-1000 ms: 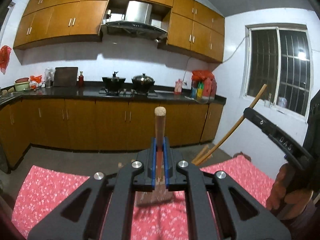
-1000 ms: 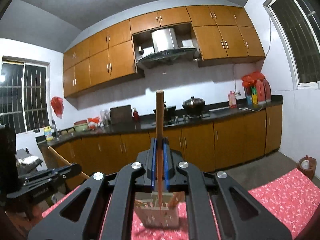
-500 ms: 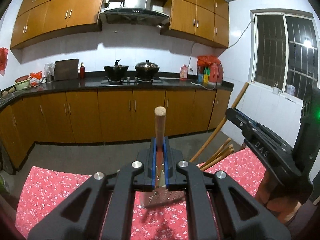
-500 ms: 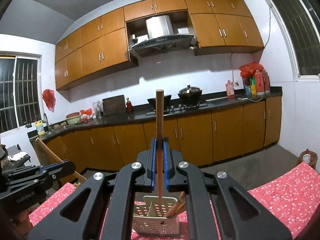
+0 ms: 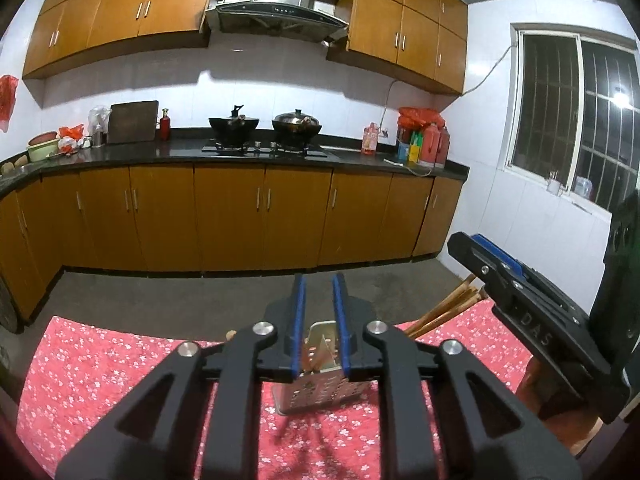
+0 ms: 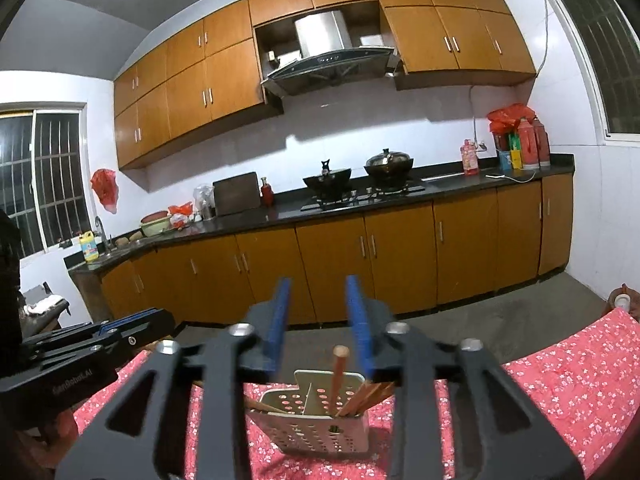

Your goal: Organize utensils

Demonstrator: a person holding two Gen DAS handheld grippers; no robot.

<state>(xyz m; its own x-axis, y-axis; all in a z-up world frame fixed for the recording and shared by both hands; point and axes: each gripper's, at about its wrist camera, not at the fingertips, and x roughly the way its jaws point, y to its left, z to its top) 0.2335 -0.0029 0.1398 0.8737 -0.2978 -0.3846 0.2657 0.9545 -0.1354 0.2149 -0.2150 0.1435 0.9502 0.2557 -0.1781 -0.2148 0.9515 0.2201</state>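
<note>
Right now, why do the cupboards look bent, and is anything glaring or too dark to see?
Left wrist view: the fisheye lens bows the counter and darkens the corners; a lamp glares in the window; the open left gripper shades the utensil holder.
Right wrist view: the upper cabinets curve and tilt; the open right gripper is sharp above the chopsticks.

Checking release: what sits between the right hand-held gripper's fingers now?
Nothing held. In the right wrist view, the right hand-held gripper is open; chopsticks stand below in the holder.
</note>
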